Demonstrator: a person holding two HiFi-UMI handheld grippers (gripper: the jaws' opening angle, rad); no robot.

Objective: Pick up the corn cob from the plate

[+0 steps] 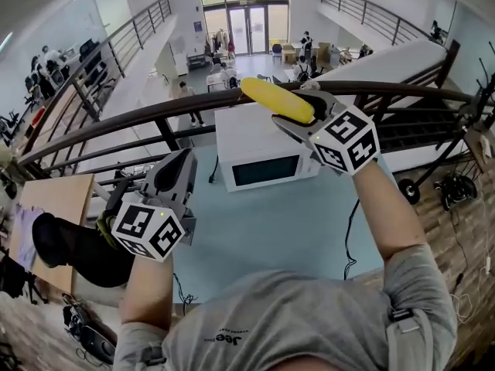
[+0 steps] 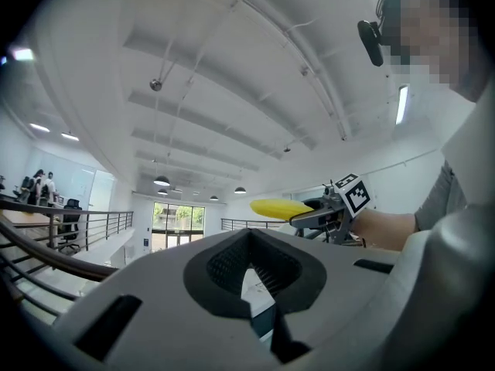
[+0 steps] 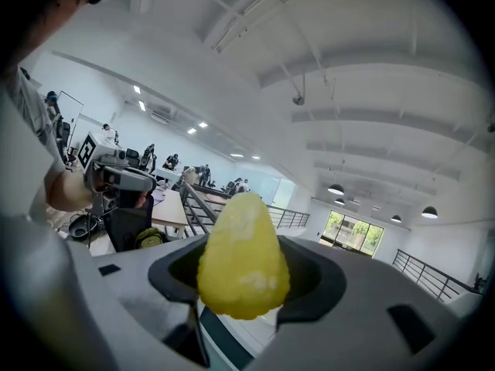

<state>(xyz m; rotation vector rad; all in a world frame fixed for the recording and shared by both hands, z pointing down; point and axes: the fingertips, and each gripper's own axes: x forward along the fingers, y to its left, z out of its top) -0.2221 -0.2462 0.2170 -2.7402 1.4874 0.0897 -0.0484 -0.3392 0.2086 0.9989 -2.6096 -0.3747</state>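
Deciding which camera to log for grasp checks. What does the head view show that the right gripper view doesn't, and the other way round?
Only the head view: the white microwave below. Only the right gripper view: the ceiling lamps, and the corn cob end-on between the jaws. Both: the right gripper shut on the corn cob, and the left gripper.

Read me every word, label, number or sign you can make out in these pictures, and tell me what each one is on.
"Jee": print on the grey shirt, upside down in the head view, possibly cut off.
Smaller line by it: too small to read.
Left gripper's cube and right gripper's cube: square markers only, no letters.
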